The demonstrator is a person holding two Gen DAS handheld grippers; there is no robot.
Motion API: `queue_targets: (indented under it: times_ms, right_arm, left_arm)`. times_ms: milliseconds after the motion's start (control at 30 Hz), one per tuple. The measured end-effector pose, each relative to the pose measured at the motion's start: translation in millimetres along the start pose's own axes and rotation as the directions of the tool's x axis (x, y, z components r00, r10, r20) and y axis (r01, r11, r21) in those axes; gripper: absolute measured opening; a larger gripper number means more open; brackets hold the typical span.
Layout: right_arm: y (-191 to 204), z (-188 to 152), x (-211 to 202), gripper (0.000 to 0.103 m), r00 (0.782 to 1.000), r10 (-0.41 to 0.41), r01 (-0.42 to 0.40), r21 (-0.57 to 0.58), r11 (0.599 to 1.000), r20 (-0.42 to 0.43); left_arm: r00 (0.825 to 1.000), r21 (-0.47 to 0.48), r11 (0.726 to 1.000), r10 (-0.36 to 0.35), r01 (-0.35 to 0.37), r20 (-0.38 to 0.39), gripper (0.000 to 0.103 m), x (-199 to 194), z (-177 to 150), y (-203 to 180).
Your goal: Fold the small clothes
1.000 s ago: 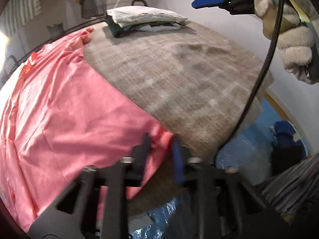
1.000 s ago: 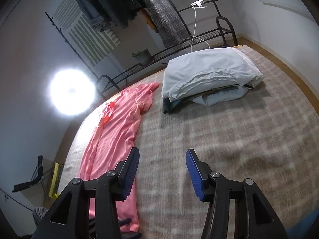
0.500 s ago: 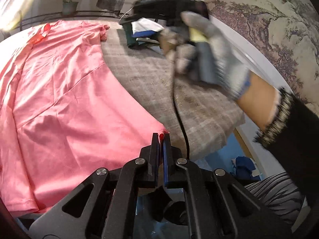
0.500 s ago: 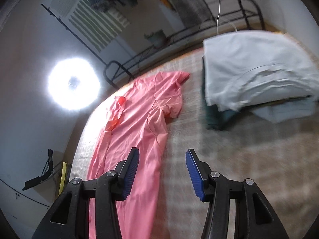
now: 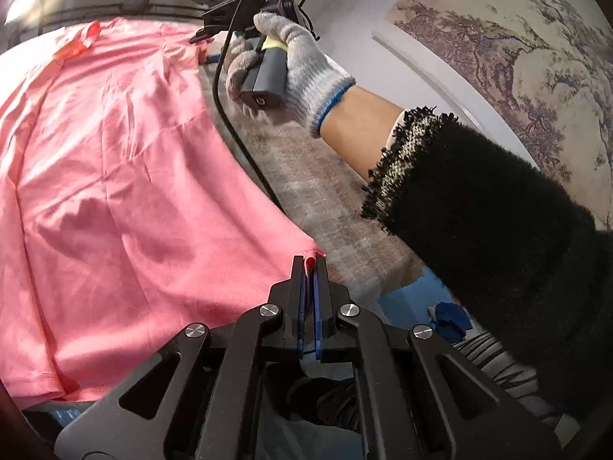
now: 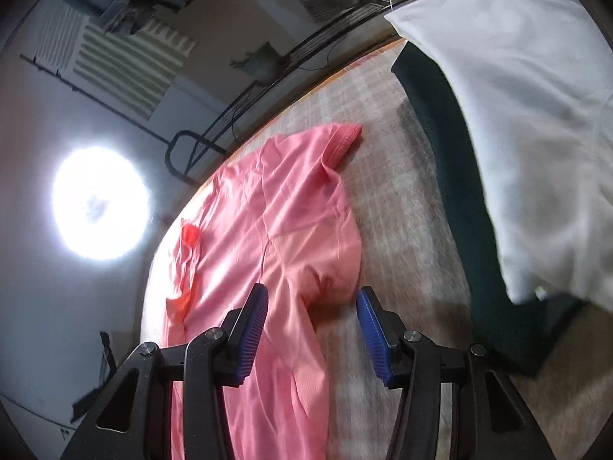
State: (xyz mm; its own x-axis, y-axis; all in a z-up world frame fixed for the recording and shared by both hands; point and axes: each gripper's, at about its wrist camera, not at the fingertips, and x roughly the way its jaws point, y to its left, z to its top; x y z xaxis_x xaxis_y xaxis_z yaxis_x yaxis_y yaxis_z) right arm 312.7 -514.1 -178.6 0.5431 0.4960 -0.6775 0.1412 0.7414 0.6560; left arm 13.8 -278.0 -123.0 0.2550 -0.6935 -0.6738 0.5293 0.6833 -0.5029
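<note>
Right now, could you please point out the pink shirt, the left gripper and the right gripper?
pink shirt (image 5: 115,176): left wrist view, middle of the spread body.
left gripper (image 5: 310,264): left wrist view, between its fingertips.
right gripper (image 6: 312,303): right wrist view, between its fingertips.

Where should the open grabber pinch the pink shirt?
Probably the side edge just below the sleeve of the pink shirt. The right hand-held gripper is open right over that edge, which lies flat, so coming down from above suits it.

In the right wrist view the shirt (image 6: 268,230) lies on the bed (image 6: 402,207) at centre left; a stack of folded clothes (image 6: 517,115) sits on the bed at upper right, apart from the shirt.
</note>
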Motion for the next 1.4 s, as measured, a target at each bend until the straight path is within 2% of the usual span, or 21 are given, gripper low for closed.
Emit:
queue_targets:
  times_ms: [67, 100, 167, 267, 367, 467, 600, 767, 1000, 1133, 1200, 1267, 1300, 1400]
  right_arm:
    - [0.7, 0.9, 8.5, 0.032, 1.000, -0.004, 0.004, -0.007, 1.000, -0.014]
    - [1.2, 1.5, 12.4, 0.029, 1.000, -0.014, 0.014, -0.015, 1.000, -0.019]
    - [4.4, 2.8, 16.5, 0.009, 0.999, -0.041, 0.040, -0.034, 0.999, -0.016]
    - [8.2, 6.9, 16.8, 0.004, 0.998, -0.063, 0.063, -0.037, 0.997, 0.000]
    - [26.4, 9.5, 14.7, 0.004, 0.994, -0.102, 0.104, -0.083, 0.991, 0.027]
    - [55.2, 7.8, 15.2, 0.004, 0.980, -0.191, 0.198, -0.186, 0.962, 0.050]
    - [96.1, -1.4, 24.1, 0.004, 0.950, -0.302, 0.311, -0.327, 0.892, 0.082]
    - [141.4, -15.0, 38.8, 0.003, 0.933, -0.344, 0.353, -0.454, 0.818, 0.106]
    - [201.9, -47.7, 80.6, 0.003, 0.930, -0.357, 0.337, -0.602, 0.724, 0.092]
    - [217.8, -63.7, 106.9, 0.004, 0.929, -0.366, 0.316, -0.644, 0.697, 0.060]
    - [220.0, -71.3, 118.3, 0.005, 0.926, -0.376, 0.310, -0.659, 0.685, 0.045]
    - [217.4, -75.3, 126.5, 0.020, 0.927, -0.375, 0.280, -0.665, 0.693, 0.000]
    - [214.3, -76.3, 127.8, 0.025, 0.934, -0.357, 0.245, -0.661, 0.709, -0.037]
    - [206.4, -71.0, 115.9, 0.027, 0.957, -0.269, 0.143, -0.635, 0.759, -0.106]
  left_arm:
    - [1.000, -0.007, 1.000, 0.002, -0.002, 0.000, 0.001, 0.8, -1.1, 3.7]
    - [1.000, -0.012, 1.000, 0.001, -0.001, 0.001, 0.001, 0.3, -1.6, 5.8]
    - [1.000, -0.023, 1.000, 0.001, -0.001, 0.006, 0.001, -2.4, -2.8, 10.9]
    - [1.000, -0.050, 0.999, 0.006, -0.005, 0.026, 0.001, -9.2, -3.7, 19.6]
    - [0.999, -0.082, 0.997, 0.009, -0.006, 0.048, 0.001, -17.1, -5.3, 27.6]
    - [0.998, -0.124, 0.992, 0.009, -0.001, 0.067, 0.001, -27.4, -8.7, 38.0]
    - [0.996, -0.183, 0.983, 0.018, -0.001, 0.088, 0.001, -45.7, -21.1, 55.5]
    - [0.992, -0.243, 0.969, 0.072, -0.044, 0.105, 0.001, -67.9, -40.0, 72.6]
    - [0.985, -0.281, 0.954, 0.140, -0.107, 0.098, 0.000, -82.0, -61.8, 90.1]
    - [0.981, -0.287, 0.946, 0.178, -0.148, 0.081, 0.001, -80.8, -66.1, 94.4]
    - [0.983, -0.284, 0.948, 0.172, -0.146, 0.067, 0.001, -81.0, -67.9, 97.2]
    - [0.982, -0.263, 0.952, 0.178, -0.156, 0.065, 0.001, -84.0, -67.5, 94.0]
    - [0.982, -0.250, 0.956, 0.177, -0.156, 0.066, 0.001, -85.8, -67.6, 91.7]
    - [0.978, -0.181, 0.967, 0.195, -0.180, 0.068, 0.001, -98.3, -68.3, 85.6]
